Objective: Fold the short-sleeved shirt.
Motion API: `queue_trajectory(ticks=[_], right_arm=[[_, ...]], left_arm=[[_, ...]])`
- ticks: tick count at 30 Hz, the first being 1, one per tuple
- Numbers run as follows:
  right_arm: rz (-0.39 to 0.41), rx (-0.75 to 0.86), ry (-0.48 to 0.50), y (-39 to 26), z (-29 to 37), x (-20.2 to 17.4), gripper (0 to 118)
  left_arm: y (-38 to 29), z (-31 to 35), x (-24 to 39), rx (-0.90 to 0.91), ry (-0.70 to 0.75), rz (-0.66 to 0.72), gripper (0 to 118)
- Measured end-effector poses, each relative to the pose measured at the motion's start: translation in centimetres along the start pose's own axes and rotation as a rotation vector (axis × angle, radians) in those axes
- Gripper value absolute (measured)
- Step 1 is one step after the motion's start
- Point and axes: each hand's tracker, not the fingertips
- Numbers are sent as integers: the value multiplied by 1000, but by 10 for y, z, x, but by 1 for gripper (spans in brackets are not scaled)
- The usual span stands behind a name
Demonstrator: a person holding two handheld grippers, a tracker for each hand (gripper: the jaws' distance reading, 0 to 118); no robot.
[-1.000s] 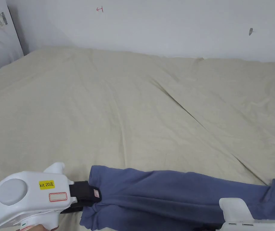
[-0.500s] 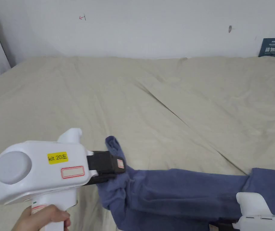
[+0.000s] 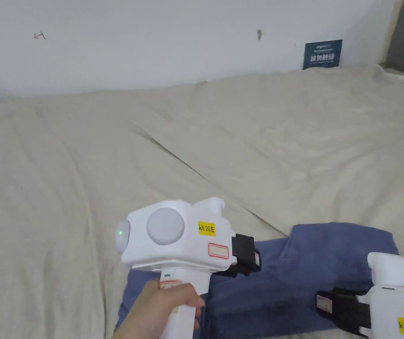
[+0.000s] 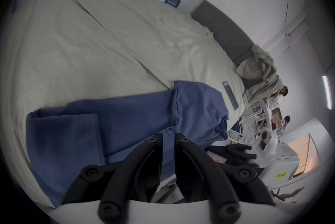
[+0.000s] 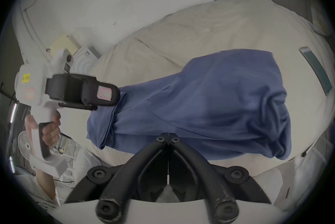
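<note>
Shirt (image 3: 311, 273): folded into a long band on bed (image 3: 108, 167), further folds left; left tool (image 4: 167, 139) slightly parted, empty; right tool (image 5: 168, 139) clenched, empty.

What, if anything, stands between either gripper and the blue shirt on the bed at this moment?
Nothing visible does. The blue shirt lies on the beige bed cover. The left gripper is right over its cloth, and the right gripper sits at its near edge, with only cloth ahead of each.
</note>
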Motion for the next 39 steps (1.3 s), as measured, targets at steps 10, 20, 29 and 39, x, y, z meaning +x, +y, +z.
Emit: queue_trajectory(ticks=[10,20,29,39], right_arm=[[-12,7,-11,-1,-3,0,0],[63,-34,8,-3,-22,-34,0],[113,-58,13,2,-35,-66,0],[144,-92,3,-3,-42,-80,0]], left_arm=[[-13,70,-44,113,12,93,14],[-71,140,-135,200,90,263,0],[-97,145,-175,179,6,348,66],[-86,107,-182,102,-14,344,116]])
